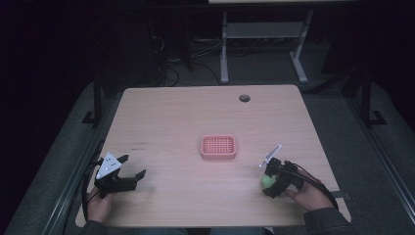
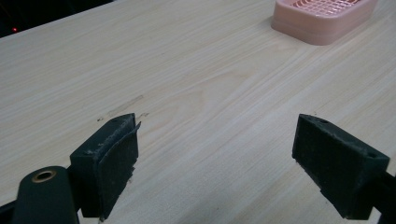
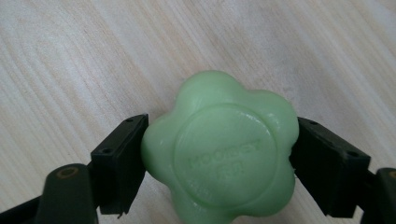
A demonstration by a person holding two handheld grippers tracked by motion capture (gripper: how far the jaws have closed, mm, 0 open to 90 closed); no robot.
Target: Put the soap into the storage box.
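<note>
A pale green flower-shaped soap (image 3: 222,149) sits between the jaws of my right gripper (image 3: 219,161), which press its two sides just above the wooden table. From above, the soap (image 1: 266,182) shows as a green spot at the right gripper (image 1: 270,180) near the table's front right. A pink slatted soap dish (image 1: 218,147) lies at the table's middle, apart from both grippers. My left gripper (image 1: 133,166) rests at the front left, jaws wide apart with nothing between them; its own view shows bare wood between the pads (image 2: 116,161) and the pink dish (image 2: 322,18) far off.
The light wooden table (image 1: 171,117) has a round cable hole (image 1: 244,98) at its back right. A desk frame with metal legs (image 1: 224,54) stands on the floor beyond the table. The surroundings are dark.
</note>
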